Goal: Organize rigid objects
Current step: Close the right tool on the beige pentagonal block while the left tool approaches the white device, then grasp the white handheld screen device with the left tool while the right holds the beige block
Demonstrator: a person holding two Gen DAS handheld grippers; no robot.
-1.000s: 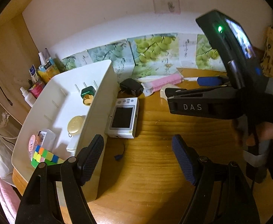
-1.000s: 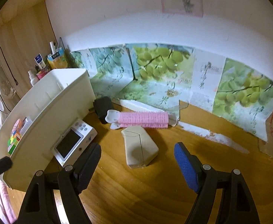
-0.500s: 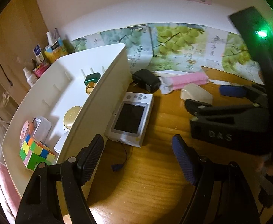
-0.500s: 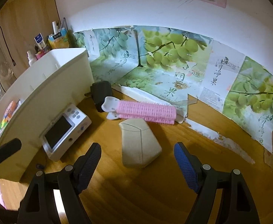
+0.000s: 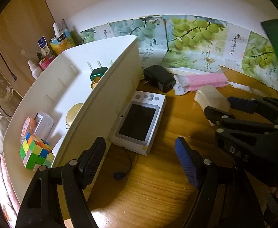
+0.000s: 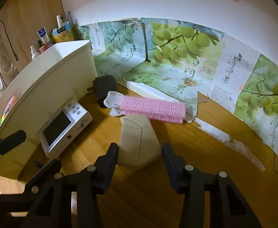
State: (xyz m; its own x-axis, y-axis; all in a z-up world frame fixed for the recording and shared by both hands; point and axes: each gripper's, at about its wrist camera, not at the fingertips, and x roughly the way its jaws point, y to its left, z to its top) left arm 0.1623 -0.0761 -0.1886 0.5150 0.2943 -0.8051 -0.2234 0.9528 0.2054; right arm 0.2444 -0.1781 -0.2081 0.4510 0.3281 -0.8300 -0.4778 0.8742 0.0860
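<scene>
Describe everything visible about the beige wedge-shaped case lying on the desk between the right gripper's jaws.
The beige case is a smooth, matte, plastic-looking wedge with rounded corners and a thin seam curving across its top. It lies flat on the wooden desk, narrow end toward the pink roller, not touching it. The right gripper straddles its wide end with jaws closing; whether the pads touch yet cannot be told.
</scene>
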